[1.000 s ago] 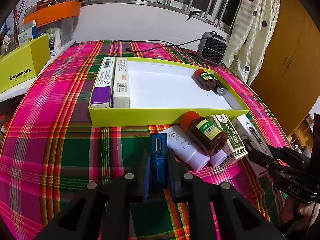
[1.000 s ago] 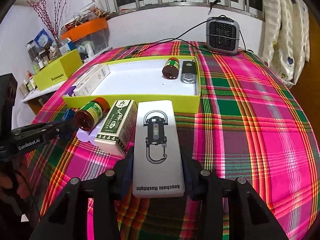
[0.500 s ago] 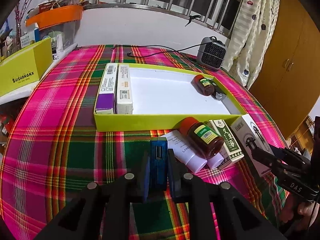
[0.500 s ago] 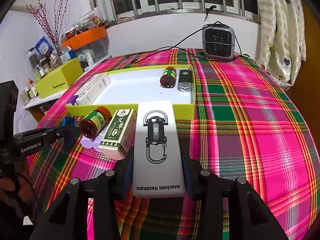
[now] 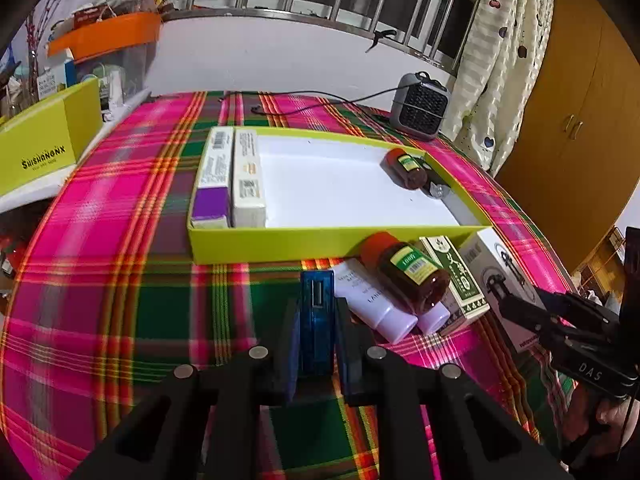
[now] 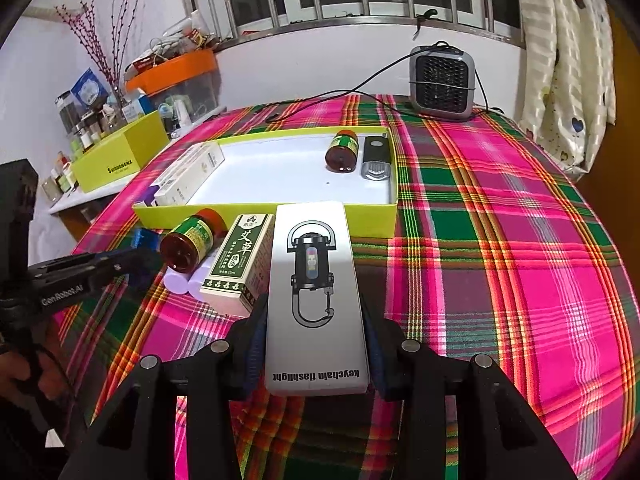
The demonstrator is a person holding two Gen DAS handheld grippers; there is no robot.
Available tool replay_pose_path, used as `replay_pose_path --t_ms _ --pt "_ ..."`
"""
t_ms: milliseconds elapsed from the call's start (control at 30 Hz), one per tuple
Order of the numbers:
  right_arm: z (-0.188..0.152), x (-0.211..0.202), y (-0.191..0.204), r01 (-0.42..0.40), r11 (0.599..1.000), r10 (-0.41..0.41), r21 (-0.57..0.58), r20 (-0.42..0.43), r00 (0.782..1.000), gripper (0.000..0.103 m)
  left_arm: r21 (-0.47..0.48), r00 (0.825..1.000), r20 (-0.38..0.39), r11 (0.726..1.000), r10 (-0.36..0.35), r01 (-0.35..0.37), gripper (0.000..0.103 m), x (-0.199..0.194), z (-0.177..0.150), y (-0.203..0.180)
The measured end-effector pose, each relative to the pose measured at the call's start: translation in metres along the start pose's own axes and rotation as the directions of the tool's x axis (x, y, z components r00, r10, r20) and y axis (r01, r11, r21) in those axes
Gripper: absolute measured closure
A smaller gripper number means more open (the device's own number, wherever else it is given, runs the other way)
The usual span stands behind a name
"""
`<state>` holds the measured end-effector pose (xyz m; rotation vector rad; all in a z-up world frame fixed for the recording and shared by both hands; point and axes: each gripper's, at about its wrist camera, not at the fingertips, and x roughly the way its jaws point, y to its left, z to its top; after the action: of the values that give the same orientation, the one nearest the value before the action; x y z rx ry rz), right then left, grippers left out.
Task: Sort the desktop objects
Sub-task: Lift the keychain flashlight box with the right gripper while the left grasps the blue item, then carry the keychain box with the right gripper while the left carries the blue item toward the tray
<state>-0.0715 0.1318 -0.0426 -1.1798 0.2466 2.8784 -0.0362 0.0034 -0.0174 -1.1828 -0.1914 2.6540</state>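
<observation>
My left gripper (image 5: 317, 334) is shut on a small blue USB device (image 5: 317, 312), held above the plaid cloth in front of the yellow-green tray (image 5: 280, 240). My right gripper (image 6: 315, 320) is shut on a white keychain flashlight box (image 6: 314, 292), also lifted before the tray (image 6: 360, 216). The tray holds two long boxes (image 5: 228, 176) at its left, a brown bottle (image 5: 408, 164) and a black-silver item (image 6: 375, 158) at its right. On the cloth lie a brown bottle with an orange cap (image 5: 404, 272), white tubes (image 5: 372, 304) and a green box (image 6: 240, 260).
A grey fan heater (image 6: 442, 78) with its cable stands at the table's back. A yellow-green box (image 5: 44, 148) and an orange-lidded bin (image 5: 108, 44) sit on a shelf to the left. A curtain (image 5: 492, 52) and a wooden wardrobe (image 5: 580, 100) are to the right.
Both grippers have risen and drawn back a little with their loads; the tray and loose items look farther away. Nothing was taken up or let go.
</observation>
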Motion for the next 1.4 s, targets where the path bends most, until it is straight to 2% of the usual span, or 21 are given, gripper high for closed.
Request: replay_pose_path --t_ms 300,533,833,1067,1400 --pt "0.0 -0.004 -0.003 0.005 1.0 -0.005 0.006 0.009 1.0 0.059 0.033 0.998 0.064 0.999 -0.018 0.016 0.087 -0.01 0.017 -0.005" --pt "0.0 -0.005 -0.003 0.003 1.0 -0.003 0.005 0.012 1.0 0.059 0.06 0.997 0.07 0.998 -0.015 0.011 0.087 0.006 0.025 -0.004" --pt "0.0 -0.006 -0.004 0.004 1.0 -0.004 0.008 0.017 1.0 0.059 0.057 0.998 0.052 0.998 -0.019 0.017 0.087 -0.004 0.006 -0.004" --pt "0.0 -0.006 -0.002 -0.003 1.0 0.003 0.003 0.015 1.0 0.059 0.074 1.0 -0.007 0.997 -0.012 0.013 0.086 -0.003 -0.014 -0.008" --pt "0.001 -0.01 0.0 -0.001 1.0 0.001 -0.002 0.024 1.0 0.059 0.092 0.999 -0.049 0.996 0.01 -0.006 0.086 0.013 -0.008 -0.011"
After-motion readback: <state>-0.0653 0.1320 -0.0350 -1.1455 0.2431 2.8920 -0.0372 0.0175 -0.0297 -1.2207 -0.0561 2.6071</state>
